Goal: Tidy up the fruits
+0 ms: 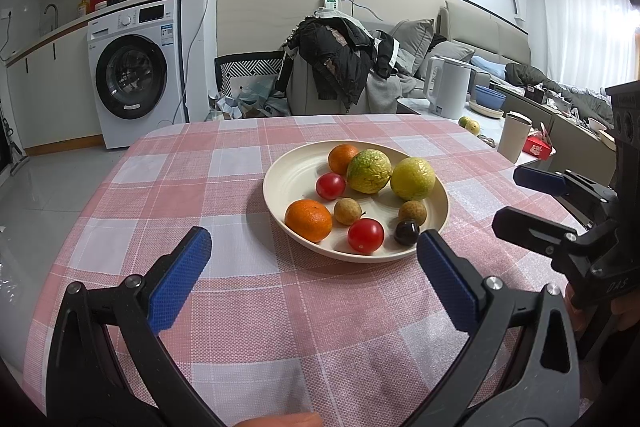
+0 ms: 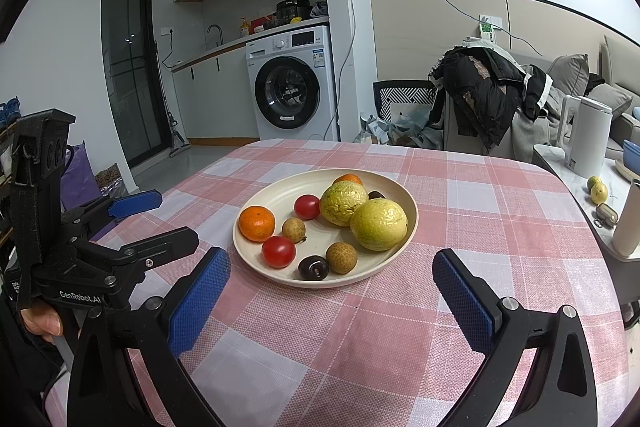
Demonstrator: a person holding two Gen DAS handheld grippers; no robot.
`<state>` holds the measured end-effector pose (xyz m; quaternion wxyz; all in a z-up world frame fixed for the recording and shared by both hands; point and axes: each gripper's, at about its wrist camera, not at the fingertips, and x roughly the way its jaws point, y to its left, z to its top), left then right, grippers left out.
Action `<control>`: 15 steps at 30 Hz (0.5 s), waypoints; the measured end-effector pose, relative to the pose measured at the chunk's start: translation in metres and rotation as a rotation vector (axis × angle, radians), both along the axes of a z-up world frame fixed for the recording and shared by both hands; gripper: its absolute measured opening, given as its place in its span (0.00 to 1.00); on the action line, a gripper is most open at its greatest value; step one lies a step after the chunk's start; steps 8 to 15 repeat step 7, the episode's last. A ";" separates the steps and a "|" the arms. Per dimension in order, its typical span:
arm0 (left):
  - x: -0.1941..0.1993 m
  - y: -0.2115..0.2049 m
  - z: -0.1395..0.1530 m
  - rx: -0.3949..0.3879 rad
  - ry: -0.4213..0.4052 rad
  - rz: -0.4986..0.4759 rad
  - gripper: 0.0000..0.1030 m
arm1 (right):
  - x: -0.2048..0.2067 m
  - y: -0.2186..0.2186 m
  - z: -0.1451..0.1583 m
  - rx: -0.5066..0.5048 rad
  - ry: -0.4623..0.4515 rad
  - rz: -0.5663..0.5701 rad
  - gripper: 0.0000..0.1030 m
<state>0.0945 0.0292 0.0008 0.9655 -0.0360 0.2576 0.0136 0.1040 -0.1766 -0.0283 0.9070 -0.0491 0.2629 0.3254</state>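
A cream plate (image 1: 288, 171) (image 2: 272, 195) sits mid-table holding several fruits: two oranges (image 1: 308, 220), two yellow-green citrus (image 1: 412, 178) (image 2: 378, 224), two red tomatoes (image 1: 365, 235) (image 2: 279, 251), two brown longans (image 1: 347, 211) and a dark plum (image 1: 406, 232) (image 2: 314, 267). My left gripper (image 1: 314, 255) is open and empty, just in front of the plate. My right gripper (image 2: 331, 275) is open and empty, also in front of the plate; it shows at the right edge of the left wrist view (image 1: 516, 199). The left gripper appears at the left of the right wrist view (image 2: 168, 219).
The table has a pink checked cloth (image 1: 240, 307). A side counter at the right holds a white kettle (image 1: 448, 87), a cup (image 1: 514, 137), blue bowls and two small green fruits (image 2: 598, 189). A chair with clothes (image 1: 344, 63) stands behind the table.
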 end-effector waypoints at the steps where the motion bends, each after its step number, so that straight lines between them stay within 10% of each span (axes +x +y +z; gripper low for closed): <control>1: 0.001 -0.001 -0.001 0.001 0.000 0.000 1.00 | 0.000 0.000 0.000 0.000 0.000 0.000 1.00; 15: 0.001 -0.002 -0.002 0.001 0.000 -0.001 1.00 | 0.000 0.000 0.000 0.000 -0.001 0.000 1.00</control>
